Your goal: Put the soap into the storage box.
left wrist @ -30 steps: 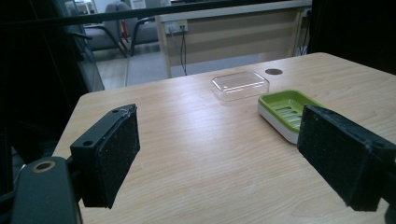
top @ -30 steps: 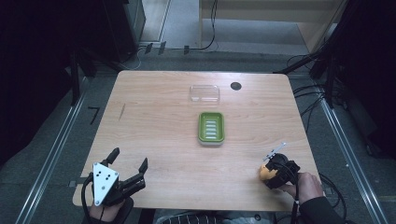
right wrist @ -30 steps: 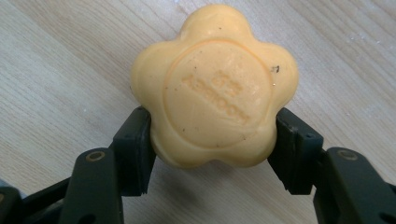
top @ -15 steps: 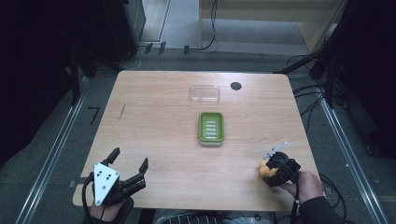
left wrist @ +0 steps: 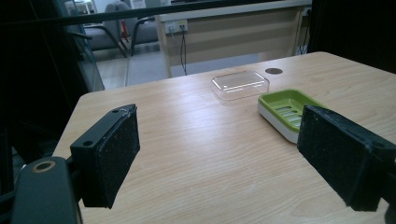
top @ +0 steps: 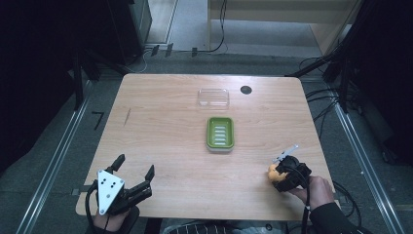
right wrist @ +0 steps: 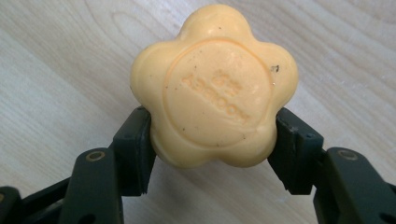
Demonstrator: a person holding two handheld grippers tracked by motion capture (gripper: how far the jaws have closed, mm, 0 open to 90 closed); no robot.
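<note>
Right gripper point(right wrist: 212, 140) has its jaws closed against both sides of a yellow flower-shaped soap point(right wrist: 214, 86), held just over the wooden table point(top: 165, 122) at its near right corner. Left gripper point(left wrist: 219, 158) sits at the near left corner, jaws spread wide, gripping nothing. Green soap dish point(top: 220, 132) lies mid-table, clear lid point(top: 213, 97) beyond it.

Bare table point(top: 160, 122) everywhere except green soap dish point(top: 220, 132) and clear lid point(top: 213, 97).
</note>
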